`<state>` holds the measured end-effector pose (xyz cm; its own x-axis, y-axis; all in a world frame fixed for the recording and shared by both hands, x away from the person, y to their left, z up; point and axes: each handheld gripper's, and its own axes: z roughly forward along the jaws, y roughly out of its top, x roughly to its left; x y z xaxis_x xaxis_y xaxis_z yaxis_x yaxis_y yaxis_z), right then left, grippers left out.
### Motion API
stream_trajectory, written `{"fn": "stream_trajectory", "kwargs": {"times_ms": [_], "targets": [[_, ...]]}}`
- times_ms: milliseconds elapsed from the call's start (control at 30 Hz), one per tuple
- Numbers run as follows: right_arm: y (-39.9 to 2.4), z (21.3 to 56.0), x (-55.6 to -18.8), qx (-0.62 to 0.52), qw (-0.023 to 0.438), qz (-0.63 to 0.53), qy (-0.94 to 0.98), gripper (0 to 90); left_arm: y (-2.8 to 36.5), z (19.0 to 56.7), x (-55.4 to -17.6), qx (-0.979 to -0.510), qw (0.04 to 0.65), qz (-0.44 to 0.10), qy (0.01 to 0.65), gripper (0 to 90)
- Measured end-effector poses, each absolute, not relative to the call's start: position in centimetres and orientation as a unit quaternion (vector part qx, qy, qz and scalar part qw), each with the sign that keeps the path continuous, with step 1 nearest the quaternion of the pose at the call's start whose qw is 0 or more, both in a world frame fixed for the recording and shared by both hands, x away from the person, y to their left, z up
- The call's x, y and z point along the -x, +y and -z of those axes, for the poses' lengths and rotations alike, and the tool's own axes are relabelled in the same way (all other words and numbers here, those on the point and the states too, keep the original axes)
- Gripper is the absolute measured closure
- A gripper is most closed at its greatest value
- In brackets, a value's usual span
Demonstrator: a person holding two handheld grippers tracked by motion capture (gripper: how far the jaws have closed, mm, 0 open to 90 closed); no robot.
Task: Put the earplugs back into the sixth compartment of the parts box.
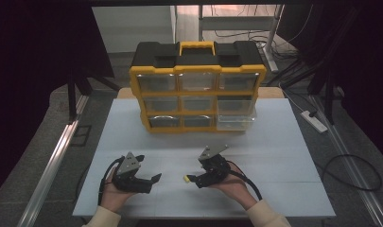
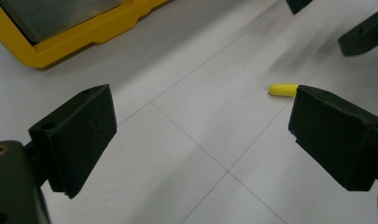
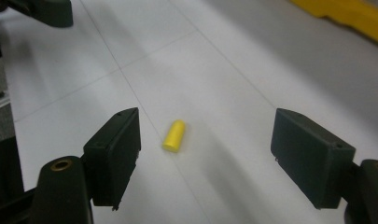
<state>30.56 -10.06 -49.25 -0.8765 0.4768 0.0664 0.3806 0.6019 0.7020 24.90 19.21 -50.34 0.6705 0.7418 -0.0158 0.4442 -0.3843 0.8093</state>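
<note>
A small yellow peg lies on the surface, well in front of the drawer cabinet. Right tool straddles it, jaws apart; left tool empty, jaws apart. Likely nothing is grasped yet.

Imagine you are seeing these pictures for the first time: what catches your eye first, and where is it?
The black-and-yellow plastic organiser box with clear drawers stands at the far side of the pale grey table, its bottom-right clear drawer pulled out. Nearer the person, a small yellow cylindrical peg lies on the table between two hand-held black grippers, the left gripper and the right gripper, both open.
</note>
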Motion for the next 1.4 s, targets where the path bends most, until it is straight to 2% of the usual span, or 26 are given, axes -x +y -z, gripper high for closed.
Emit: {"fn": "stream_trajectory", "kwargs": {"times_ms": [267, 667, 933, 1000, 1100, 1300, 1400], "targets": [[-8.1, 50.3, -30.2, -0.228, 0.060, -0.353, 0.905, 21.5, 19.2, 50.3, -24.9, -0.812, 0.418, -0.179, 0.365, 7.5], [-6.4, 51.9, -29.6, -0.208, 0.072, -0.315, 0.923, 26.4, 19.2, 50.4, -24.9, -0.814, 0.416, -0.178, 0.363, 7.6], [-6.2, 52.2, -29.3, -0.195, 0.066, -0.307, 0.929, 40.5, 19.2, 50.4, -24.9, -0.815, 0.416, -0.178, 0.363, 7.6], [-6.2, 52.2, -29.3, -0.193, 0.066, -0.304, 0.930, 48.1, 19.2, 50.4, -24.9, -0.815, 0.416, -0.179, 0.363, 7.6], [-6.2, 52.3, -29.4, -0.195, 0.069, -0.302, 0.931, 53.1, 19.2, 50.4, -24.9, -0.814, 0.416, -0.178, 0.363, 7.6], [-6.7, 52.3, -29.9, -0.219, 0.071, -0.311, 0.922, 75.9, 19.1, 50.4, -24.9, -0.814, 0.416, -0.178, 0.364, 7.6], [-6.9, 52.3, -30.0, -0.218, 0.062, -0.313, 0.922, 79.5, 19.1, 50.4, -24.8, -0.814, 0.416, -0.178, 0.363, 7.6]]}}
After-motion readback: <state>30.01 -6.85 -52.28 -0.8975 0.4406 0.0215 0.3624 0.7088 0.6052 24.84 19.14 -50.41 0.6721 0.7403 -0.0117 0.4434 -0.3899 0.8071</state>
